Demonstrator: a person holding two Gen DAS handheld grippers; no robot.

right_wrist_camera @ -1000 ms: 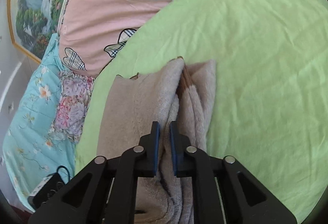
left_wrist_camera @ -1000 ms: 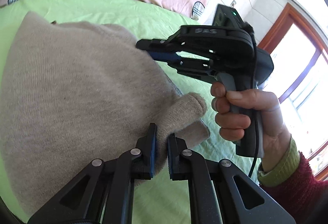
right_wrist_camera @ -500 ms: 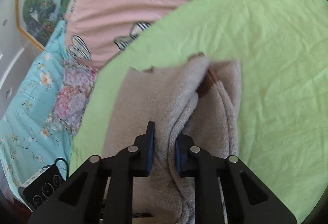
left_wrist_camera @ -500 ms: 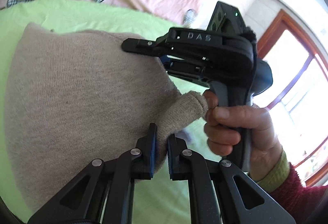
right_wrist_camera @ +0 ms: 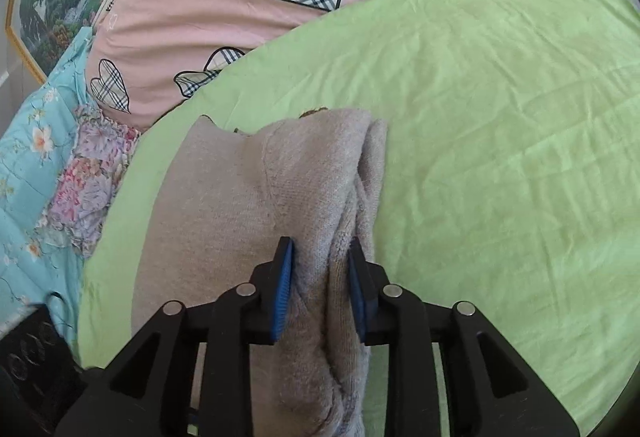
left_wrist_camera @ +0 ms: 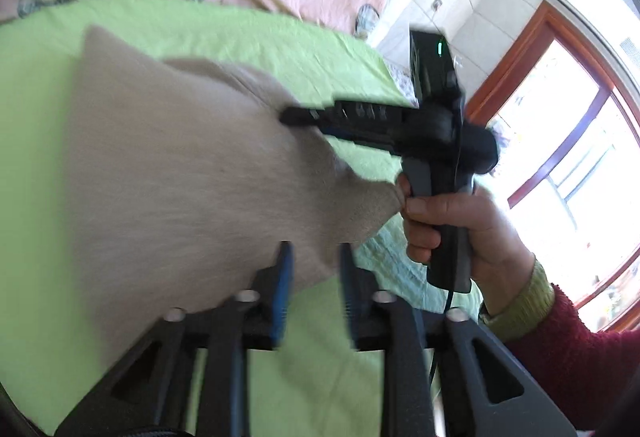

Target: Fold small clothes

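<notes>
A beige knitted garment (right_wrist_camera: 248, 205) lies folded on a green sheet (right_wrist_camera: 500, 125) spread over a bed, with a pink quilt printed with plaid hearts (right_wrist_camera: 224, 9) beyond it and a floral blue cover (right_wrist_camera: 36, 141) to one side. In the right wrist view, the right gripper (right_wrist_camera: 320, 289) sits low over the near end of the garment, its blue-padded jaws spread apart with bunched folds of the knit lying between them, not squeezed. In the left wrist view, which is motion-blurred, the left gripper (left_wrist_camera: 314, 289) also has its jaws spread, a lower corner of the garment hanging between the pads. The same view shows the right gripper from the side, held in a hand (left_wrist_camera: 452, 225) with a dark red sleeve, its tips reaching the garment's far edge. A sleeve end (left_wrist_camera: 372, 205) pokes out toward that hand. A bright window with a wooden frame (left_wrist_camera: 560, 117) stands behind.
</notes>
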